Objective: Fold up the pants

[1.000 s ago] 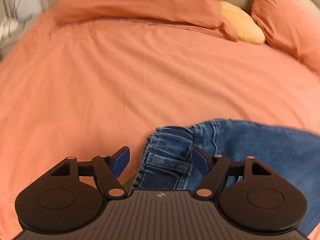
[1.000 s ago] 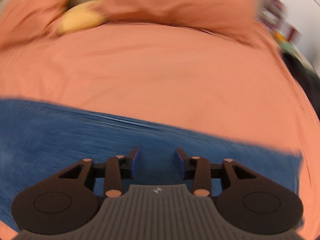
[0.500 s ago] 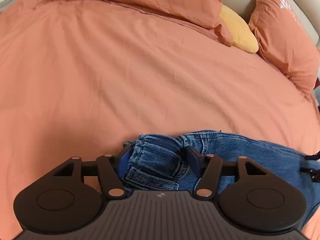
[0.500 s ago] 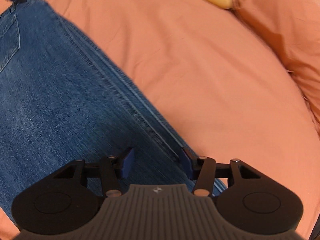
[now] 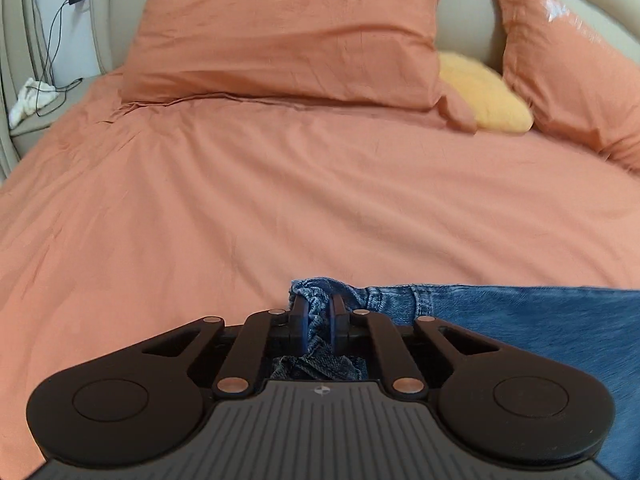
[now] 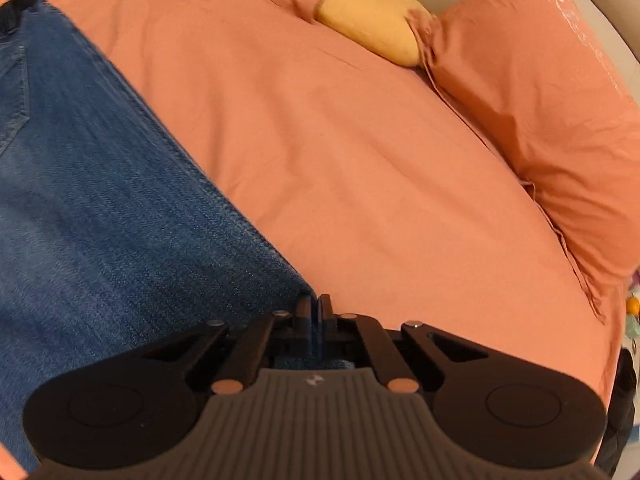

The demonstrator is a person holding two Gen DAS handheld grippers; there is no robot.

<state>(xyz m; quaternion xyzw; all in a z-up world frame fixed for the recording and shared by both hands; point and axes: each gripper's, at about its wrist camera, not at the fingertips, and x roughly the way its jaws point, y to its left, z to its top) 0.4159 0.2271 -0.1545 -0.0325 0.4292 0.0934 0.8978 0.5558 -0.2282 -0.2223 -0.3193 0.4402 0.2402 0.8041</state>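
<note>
Blue denim pants [image 5: 520,320] lie on an orange bed cover [image 5: 280,200], stretching off to the right in the left wrist view. My left gripper [image 5: 319,312] is shut on the bunched waistband end of the pants. In the right wrist view the pants [image 6: 100,208] run from the upper left down to my right gripper [image 6: 315,310], which is shut on the pants' edge near the leg end. A back pocket shows at the far left of that view.
Two orange pillows [image 5: 288,32] [image 5: 572,64] and a yellow cushion [image 5: 484,98] lie at the head of the bed. A beige headboard stands behind them. A black cable and white cloth [image 5: 32,96] sit on a ledge at the left.
Both grippers were open over the pants and have closed on the denim. The left one now pinches the waistband, the right one the leg edge.
</note>
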